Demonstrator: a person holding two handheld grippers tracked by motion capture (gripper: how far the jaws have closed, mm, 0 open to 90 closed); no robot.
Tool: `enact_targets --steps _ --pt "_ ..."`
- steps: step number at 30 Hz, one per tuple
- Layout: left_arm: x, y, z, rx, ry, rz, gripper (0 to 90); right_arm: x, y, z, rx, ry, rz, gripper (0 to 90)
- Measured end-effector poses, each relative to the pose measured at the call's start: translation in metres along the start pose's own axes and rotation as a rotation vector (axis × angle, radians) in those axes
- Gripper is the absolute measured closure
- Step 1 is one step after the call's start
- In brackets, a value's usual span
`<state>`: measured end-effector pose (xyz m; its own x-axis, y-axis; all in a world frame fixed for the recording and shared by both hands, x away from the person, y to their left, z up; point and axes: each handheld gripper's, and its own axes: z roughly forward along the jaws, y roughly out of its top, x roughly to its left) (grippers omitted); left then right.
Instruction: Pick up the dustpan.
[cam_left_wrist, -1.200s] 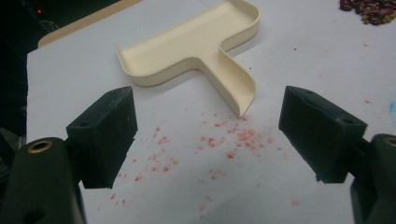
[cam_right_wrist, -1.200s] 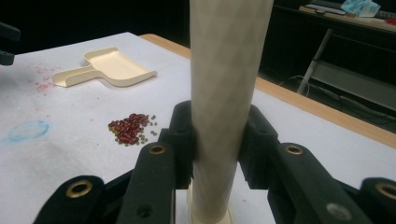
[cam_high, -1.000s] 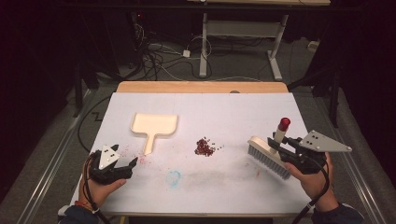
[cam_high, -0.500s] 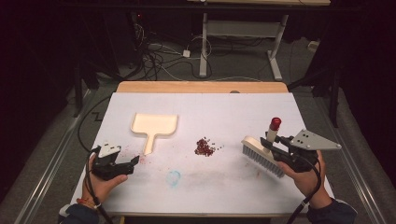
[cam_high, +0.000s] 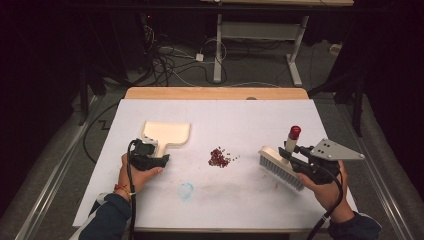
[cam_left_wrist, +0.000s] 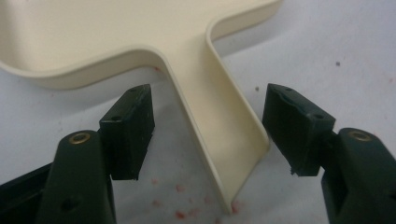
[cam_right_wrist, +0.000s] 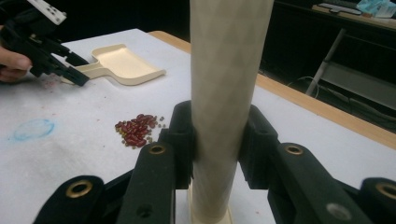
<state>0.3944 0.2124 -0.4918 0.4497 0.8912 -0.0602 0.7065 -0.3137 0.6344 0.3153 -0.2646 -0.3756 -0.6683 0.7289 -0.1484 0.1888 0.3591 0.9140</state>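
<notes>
- Dustpan (cam_left_wrist: 140, 37) of cream plastic lies flat on the white table cover (cam_high: 250, 120), left of centre in the high view, pan toward the far edge and handle (cam_left_wrist: 219, 116) pointing back to the person; in the left gripper view the handle runs from upper middle down to lower centre
- Judged from its thin moulded walls, it should be light and stiff, smooth enough to skid on the cover if nudged; the handle, a narrow channel with raised rims, looks the sensible place to take it, squeezed across its width near the free end
- Left gripper (cam_left_wrist: 208, 133) is spread wide, one jaw on each side of the handle, neither pad touching it so far as I can tell
- Beans (cam_high: 219, 157), small and dark red, sit in a loose pile at centre frame of the high view, between dustpan and brush; they look hard and round, likely to roll and scatter under a fast stroke
- Brush (cam_high: 280, 165) stands at right of the high view, bristles down near the cover, red-capped handle (cam_right_wrist: 224, 93) upright; pale bristles look soft and springy, the handle rigid
- Right gripper (cam_right_wrist: 215, 140) is clamped on that handle low down, jaws pressed to both sides in the right gripper view
- Blue smudge (cam_high: 186, 190) marks the cover at lower centre, and faint red crumbs lie near the dustpan's handle end
</notes>
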Motion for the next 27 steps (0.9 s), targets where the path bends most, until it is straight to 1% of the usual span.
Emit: enact_targets --steps 1,5,6,7,8,9,10,12,13,14,15,17,19,22,24,27 --pt "0.001 0.001 0.001 -0.009 -0.002 -0.012 35.9 0.0 0.0 0.0 0.0 0.0 0.0 69.9" --pt "0.002 0.0 0.002 -0.018 0.004 -0.012 41.0 0.001 -0.001 0.002 0.008 0.005 -0.003 69.9" --pt "0.002 0.0 0.002 -0.017 0.009 -0.014 41.0 0.001 -0.001 0.002 0.008 0.005 -0.003 69.9" --pt "0.002 0.001 0.002 -0.016 0.014 -0.018 50.4 0.002 -0.001 0.003 0.013 0.013 -0.006 69.9" --pt "0.001 0.001 0.002 -0.015 0.022 -0.032 50.4 0.002 -0.001 0.003 0.013 0.013 -0.006 69.9" --pt "0.001 0.002 0.002 -0.009 0.031 -0.033 52.1 0.003 0.0 0.003 0.013 0.012 -0.006 69.9" --pt "0.0 0.003 0.002 -0.008 0.039 -0.032 55.6 0.005 0.001 0.003 0.014 0.016 -0.01 69.9" --pt "-0.001 0.005 0.003 0.003 0.045 -0.024 57.2 0.005 0.001 0.003 0.014 0.022 -0.016 69.9" --pt "-0.002 0.006 0.003 0.002 0.047 -0.032 59.4 0.006 0.001 0.004 0.017 0.027 -0.015 69.9" --pt "-0.003 0.007 0.003 0.004 0.051 -0.031 62.1 0.007 0.001 0.005 0.021 0.032 -0.018 69.9" --pt "-0.004 0.008 0.004 0.009 0.059 -0.021 63.3 0.008 0.001 0.006 0.023 0.035 -0.018 69.9" --pt "-0.004 0.009 0.003 0.017 0.061 -0.017 63.5 0.008 0.001 0.007 0.025 0.04 -0.021 70.0" --pt "-0.003 0.009 0.003 0.012 0.05 -0.016 63.6 0.008 0.001 0.007 0.024 0.043 -0.023 70.0" --pt "-0.003 0.01 -0.001 0.031 0.056 -0.002 63.8 0.006 0.002 0.007 0.022 0.044 -0.012 70.0" --pt "-0.001 0.011 -0.006 0.033 0.047 -0.001 63.8 0.006 0.002 0.007 0.022 0.041 -0.01 70.0" --pt "0.003 0.012 -0.016 0.018 0.036 0.0 63.9 0.003 0.002 0.009 0.017 0.037 -0.003 70.0"
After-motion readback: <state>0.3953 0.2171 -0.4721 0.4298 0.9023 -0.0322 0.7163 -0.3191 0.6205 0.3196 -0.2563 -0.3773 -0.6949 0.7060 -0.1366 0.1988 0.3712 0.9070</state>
